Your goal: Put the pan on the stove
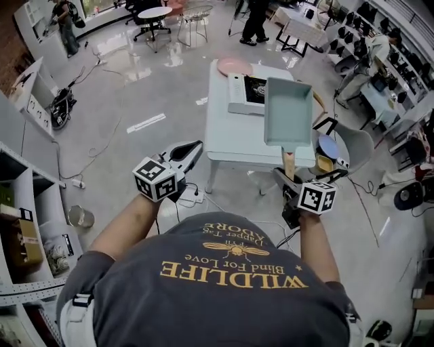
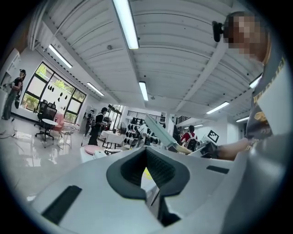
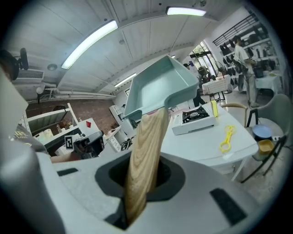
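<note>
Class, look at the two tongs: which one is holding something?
The right tongs, clamped on the wooden handle of the pan. The left tongs have nothing between them.

I'm in a big open lab hall. Strip lights (image 2: pixel 126 23) run along the ceiling. Office chairs (image 2: pixel 43 112) and worktables (image 1: pixel 227 135) stand on the glossy floor (image 1: pixel 135 95), with people (image 1: pixel 254 20) busy around.

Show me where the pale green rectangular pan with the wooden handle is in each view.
Head view: the pale green rectangular pan is right of centre, over the white table.
Left gripper view: pan centre, edge-on, tilted.
Right gripper view: pan upper centre.
Shared landmark: white gas stove, head and right gripper views.
</note>
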Available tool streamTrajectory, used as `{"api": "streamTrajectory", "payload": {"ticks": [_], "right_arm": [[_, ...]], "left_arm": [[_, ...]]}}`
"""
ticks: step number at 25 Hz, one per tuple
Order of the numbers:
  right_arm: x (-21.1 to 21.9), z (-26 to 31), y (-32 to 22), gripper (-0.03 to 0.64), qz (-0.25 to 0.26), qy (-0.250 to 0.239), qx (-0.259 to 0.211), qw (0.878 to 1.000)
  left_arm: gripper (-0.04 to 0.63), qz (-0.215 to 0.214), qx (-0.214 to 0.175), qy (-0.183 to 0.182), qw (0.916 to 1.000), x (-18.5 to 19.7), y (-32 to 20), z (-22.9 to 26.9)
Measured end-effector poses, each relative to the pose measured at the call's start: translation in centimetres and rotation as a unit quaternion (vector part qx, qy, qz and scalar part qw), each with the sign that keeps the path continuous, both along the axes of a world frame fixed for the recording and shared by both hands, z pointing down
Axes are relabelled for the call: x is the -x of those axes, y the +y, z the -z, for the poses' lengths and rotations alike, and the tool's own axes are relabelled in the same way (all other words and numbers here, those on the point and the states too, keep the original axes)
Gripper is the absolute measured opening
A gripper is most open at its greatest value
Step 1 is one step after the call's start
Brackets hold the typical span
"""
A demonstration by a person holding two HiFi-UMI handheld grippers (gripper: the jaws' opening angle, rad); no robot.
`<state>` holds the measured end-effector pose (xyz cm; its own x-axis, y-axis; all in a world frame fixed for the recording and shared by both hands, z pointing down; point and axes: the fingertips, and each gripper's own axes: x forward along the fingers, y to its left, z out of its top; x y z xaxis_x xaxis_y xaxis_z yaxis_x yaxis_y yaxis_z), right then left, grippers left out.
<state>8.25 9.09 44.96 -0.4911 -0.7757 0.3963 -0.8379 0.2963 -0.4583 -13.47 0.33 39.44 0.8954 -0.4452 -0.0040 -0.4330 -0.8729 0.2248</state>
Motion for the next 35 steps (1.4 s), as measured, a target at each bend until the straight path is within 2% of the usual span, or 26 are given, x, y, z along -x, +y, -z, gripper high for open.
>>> {"api": "streamTrajectory", "payload": {"ticks": [6,12,16,23,28,31,35], "right_arm": [[0.4,0.6,-6.6,0.049,-0.022,0.0,0.009,1.0],[-2.7,0.5,-12.0,0.049,-0.015,-0.003,0.01,1.0],[-6.2,-0.7,-15.9,0.049,0.005,-0.015,0.008,1.0],[-15.6,-1.4,-23.7,0.049,0.079,-0.018,0.014,0.997],[-18.8,-1.7,-28.0,0.049,0.111,-0.032,0.018,0.993],[-18.9,-2.7,-30.0,0.049,0.112,-0.036,0.026,0.993],[-17.5,-4.1,-31.8,0.049,0.098,-0.033,0.038,0.994]], "left_arm": [[0.0,-0.016,0.003,0.0,0.9999,0.7,-7.6,0.2],[0.0,-0.008,0.01,-0.002,0.9999,-2.1,-12.9,-0.1],[0.0,0.008,0.01,-0.012,0.9998,-5.6,-15.5,-1.2],[0.0,0.083,0.031,-0.018,0.9959,-14.5,-21.0,-1.7],[0.0,0.113,0.045,-0.02,0.9924,-18.4,-24.2,-1.9],[0.0,0.108,0.044,-0.033,0.9927,-18.9,-25.6,-2.5],[0.0,0.095,0.041,-0.032,0.9941,-17.2,-27.9,-3.6]]}}
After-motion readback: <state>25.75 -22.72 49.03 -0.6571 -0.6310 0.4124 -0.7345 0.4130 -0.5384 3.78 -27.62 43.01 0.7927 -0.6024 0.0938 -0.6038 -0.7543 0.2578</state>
